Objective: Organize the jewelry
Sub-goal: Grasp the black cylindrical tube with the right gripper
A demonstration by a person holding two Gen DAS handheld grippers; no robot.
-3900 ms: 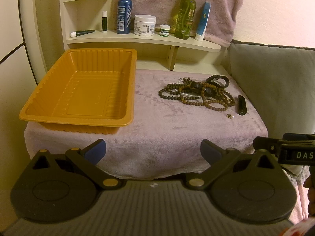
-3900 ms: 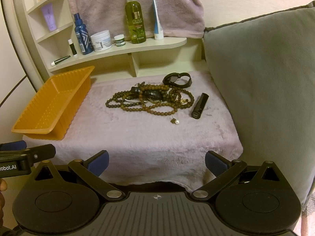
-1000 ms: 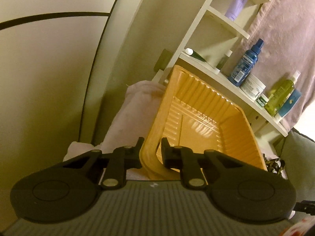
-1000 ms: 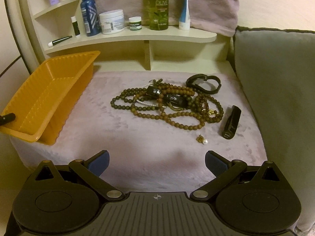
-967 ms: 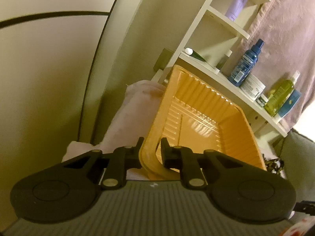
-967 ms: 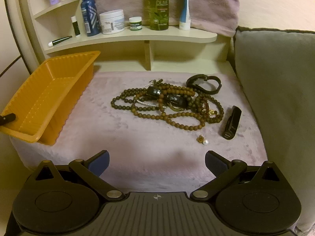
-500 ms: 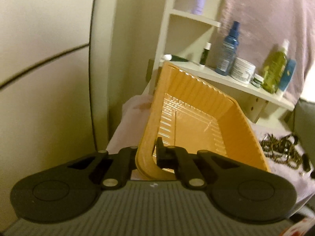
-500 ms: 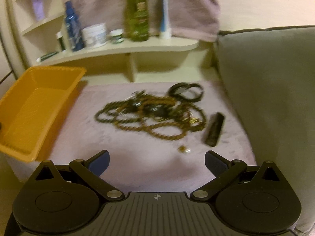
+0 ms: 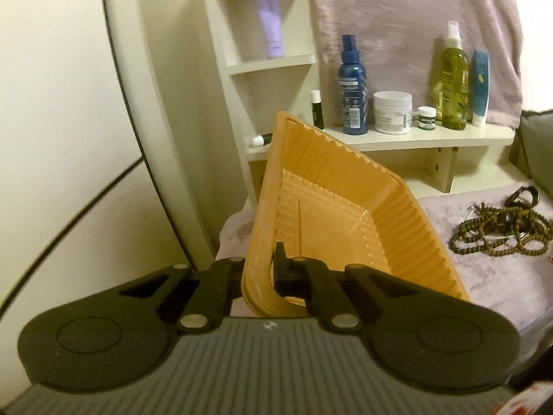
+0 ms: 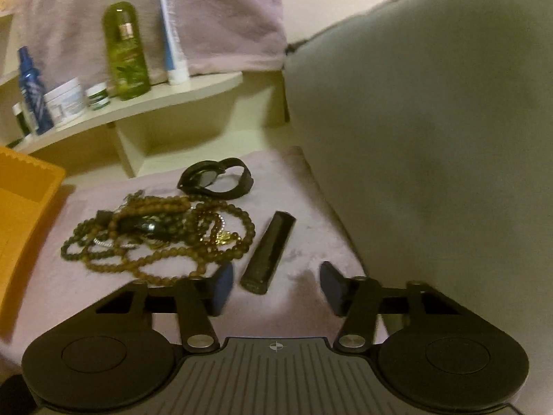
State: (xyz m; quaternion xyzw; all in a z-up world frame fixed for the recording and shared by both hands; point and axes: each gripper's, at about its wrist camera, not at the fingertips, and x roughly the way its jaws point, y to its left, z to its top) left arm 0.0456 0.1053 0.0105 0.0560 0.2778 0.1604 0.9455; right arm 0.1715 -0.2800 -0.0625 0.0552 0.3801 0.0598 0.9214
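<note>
Orange tray (image 9: 331,214) now tilted higher

One orange tray (image 9: 345,214) stood at the left of the cloth-covered surface. To its right lay one tangled heap of bead strands (image 10: 155,238); how many separate strands made it up could not be told. One black looped band (image 10: 216,178) lay at the far side of the heap, and one dark bar-shaped piece (image 10: 269,252) at its right.

On the long far shelf (image 9: 432,140) stood seven containers: one blue spray bottle (image 9: 352,95), one white jar (image 9: 392,112), one small green-lidded jar (image 9: 427,117), one green spray bottle (image 9: 452,83), one blue tube (image 9: 480,86), one small dark stick (image 9: 316,109), and one tube lying flat (image 9: 261,139). One lilac tube (image 9: 271,24) stood on a higher shelf.
</note>
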